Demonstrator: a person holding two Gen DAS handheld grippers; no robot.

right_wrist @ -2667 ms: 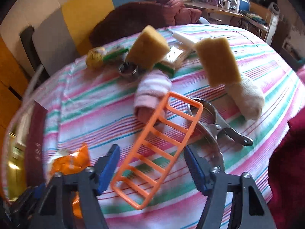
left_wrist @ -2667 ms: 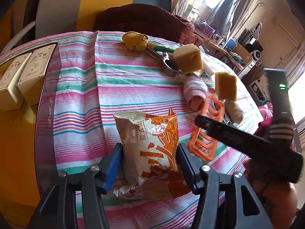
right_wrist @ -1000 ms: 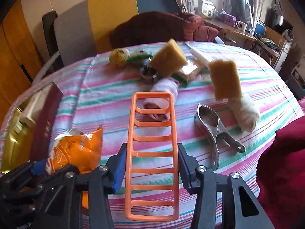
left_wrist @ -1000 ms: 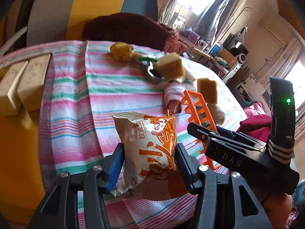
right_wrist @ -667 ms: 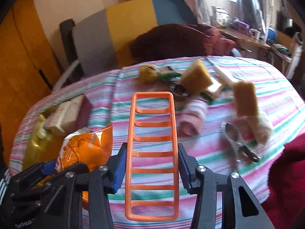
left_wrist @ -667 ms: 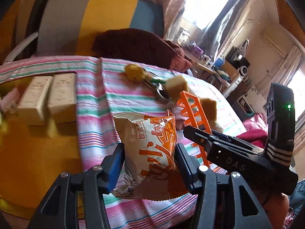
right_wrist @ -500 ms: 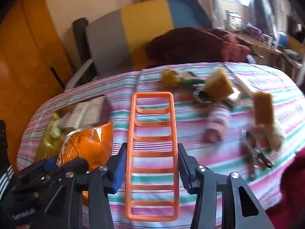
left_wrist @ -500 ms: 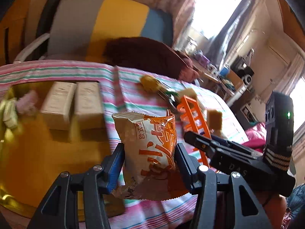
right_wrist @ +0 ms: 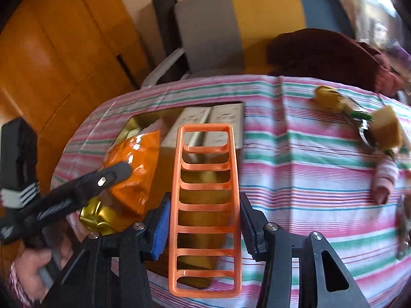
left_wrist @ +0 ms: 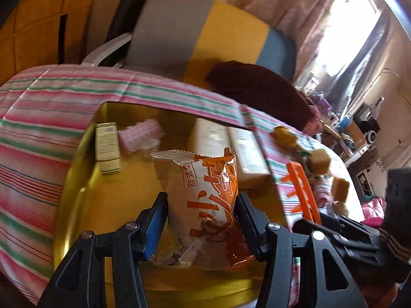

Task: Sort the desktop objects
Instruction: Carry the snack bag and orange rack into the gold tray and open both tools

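Left hand-held gripper [left_wrist: 201, 220] pinches the snack bag [left_wrist: 203, 200] — right hand-held gripper [right_wrist: 204, 227] clamps the orange rack [right_wrist: 205, 169]

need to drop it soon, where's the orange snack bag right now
The orange snack bag is clamped in the left claw, held over the gold tray, just in front of the two white boxes.

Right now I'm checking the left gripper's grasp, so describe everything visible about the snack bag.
The snack bag is crinkly, glossy foil-like plastic, orange and white with printed characters and a serrated top seam. It looks sealed and puffy, standing roughly upright, pinched at its sides by the left gripper. It hangs over the gold tray, in front of two pale boxes.
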